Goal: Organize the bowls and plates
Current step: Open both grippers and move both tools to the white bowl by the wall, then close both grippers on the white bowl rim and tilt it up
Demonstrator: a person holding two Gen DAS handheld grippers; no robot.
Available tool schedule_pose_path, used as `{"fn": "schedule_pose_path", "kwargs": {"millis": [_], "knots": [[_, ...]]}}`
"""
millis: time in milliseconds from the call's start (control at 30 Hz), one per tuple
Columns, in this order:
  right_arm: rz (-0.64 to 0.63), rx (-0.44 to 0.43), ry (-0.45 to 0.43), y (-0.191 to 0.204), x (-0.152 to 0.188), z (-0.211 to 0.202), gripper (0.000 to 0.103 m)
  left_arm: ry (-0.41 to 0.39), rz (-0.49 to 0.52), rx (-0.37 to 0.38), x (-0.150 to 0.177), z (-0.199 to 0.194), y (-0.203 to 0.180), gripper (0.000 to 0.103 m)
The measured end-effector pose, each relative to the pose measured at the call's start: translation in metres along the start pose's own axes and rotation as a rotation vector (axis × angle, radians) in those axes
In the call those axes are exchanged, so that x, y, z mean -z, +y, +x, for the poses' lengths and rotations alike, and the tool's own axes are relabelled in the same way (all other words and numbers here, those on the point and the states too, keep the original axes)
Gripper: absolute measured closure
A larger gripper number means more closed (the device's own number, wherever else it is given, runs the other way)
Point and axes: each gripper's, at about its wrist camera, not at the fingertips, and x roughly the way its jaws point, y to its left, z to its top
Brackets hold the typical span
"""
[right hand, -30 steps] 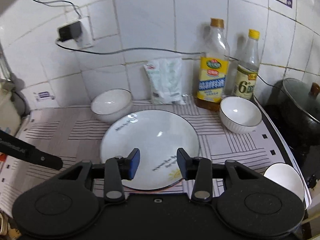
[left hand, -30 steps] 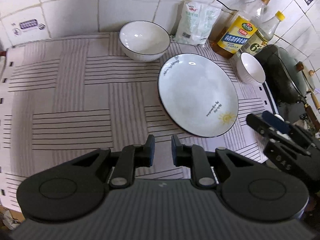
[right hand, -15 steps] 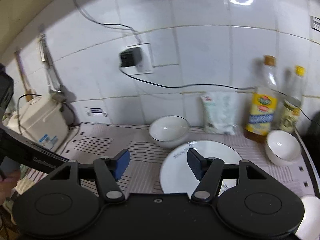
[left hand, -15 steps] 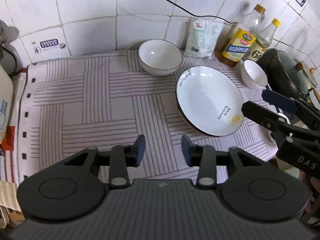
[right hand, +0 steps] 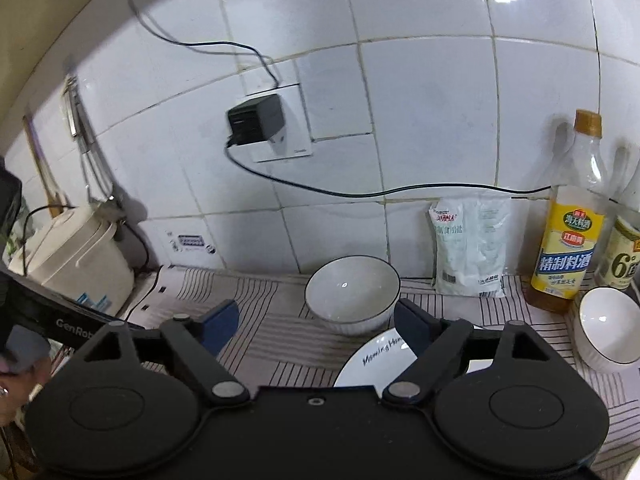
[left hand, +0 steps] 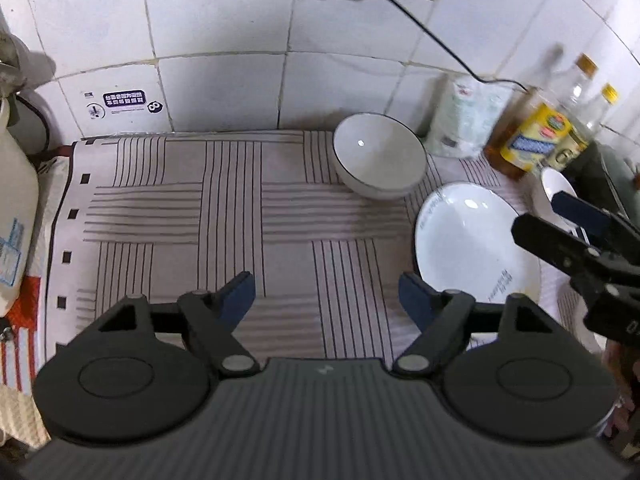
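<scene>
Left gripper (left hand: pixel 326 298) spread wide, empty, above bare cloth (left hand: pixel 240 216) left of the plate (left hand: pixel 476 240). Right gripper (right hand: pixel 316 322) also spread, empty, over the plate's near-left rim.

Plate sits flat on the cloth; big bowl (left hand: pixel 380 162) just behind the plate, near the wall; small bowl (right hand: pixel 608 326) right of the plate, in front of the bottles (right hand: pixel 568 240).

All look glazed ceramic: stiff, slick, chippable, moderately heavy. Best hold likely a rim pinch; the plate's flat-lying edge looks harder to get under than a bowl rim.

Open room: left of the plate. Tight: right of the plate, with bottles, bag (right hand: pixel 470 252) and pot (left hand: pixel 604 184); cooker (right hand: pixel 76 260) bounds the far left.
</scene>
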Motion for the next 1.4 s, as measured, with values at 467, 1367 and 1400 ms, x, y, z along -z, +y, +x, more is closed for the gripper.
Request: {"fn": "schedule_pose_path", "kwargs": {"millis": [467,1367,1400], "knots": [[0.172,0.016,-0.01,-0.055,0.008,0.093,0.018,-0.135,-0.089,0.059,-0.049,0.086,0.019,0.014],[0.211,0.107,0.139,-0.079,0.006,0.19,0.089,0.0,-0.255,0.127,-0.073,0.198,0.015,0.093],[0.212,0.095,0.133,-0.078,0.005,0.189,0.089,0.004,-0.256,0.114,-0.072,0.197,0.012,0.093]]}}
